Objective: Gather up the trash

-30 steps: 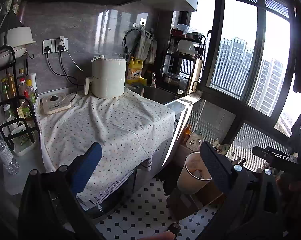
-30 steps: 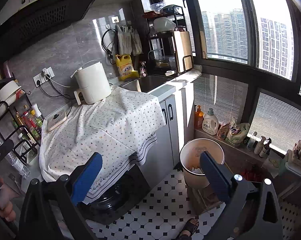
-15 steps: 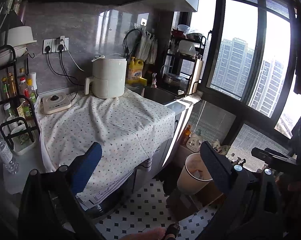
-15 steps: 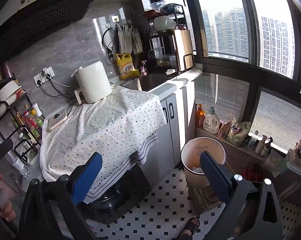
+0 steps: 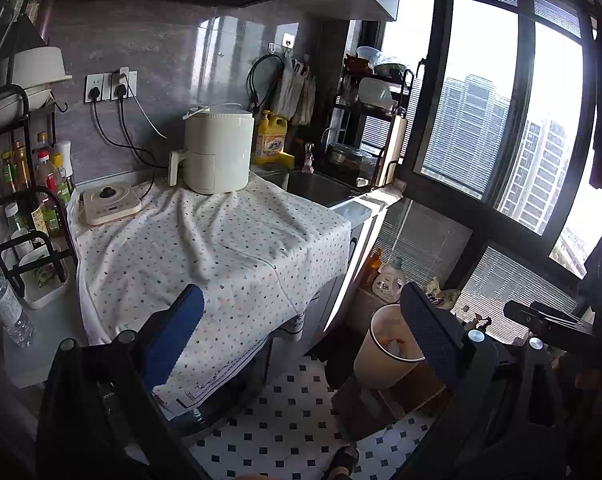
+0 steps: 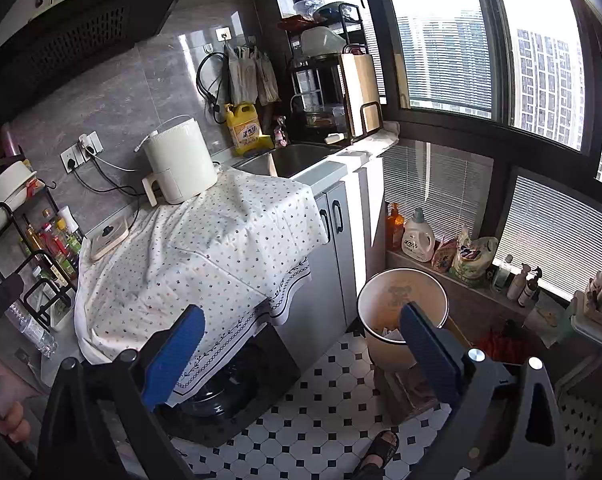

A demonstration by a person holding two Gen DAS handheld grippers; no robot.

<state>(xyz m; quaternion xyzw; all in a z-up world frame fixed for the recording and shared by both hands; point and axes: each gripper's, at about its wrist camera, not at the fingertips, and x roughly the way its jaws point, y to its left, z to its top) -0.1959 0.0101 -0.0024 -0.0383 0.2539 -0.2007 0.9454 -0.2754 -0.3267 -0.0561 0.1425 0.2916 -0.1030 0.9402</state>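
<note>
Both the left gripper (image 5: 301, 324) and the right gripper (image 6: 301, 332) hang with jaws wide and nothing between them, facing a cloth (image 5: 205, 248) draped over the counter. The trash shows only as pale crumpled scraps low inside the bin (image 6: 403, 306), which stands upright on the floor beside the cabinet (image 6: 337, 240), mouth up, long axis vertical. The scraps look light, soft and crushable, so a pinch across a bunched fold should hold; their own lie is too small to tell. No loose trash shows on the cloth.
</note>
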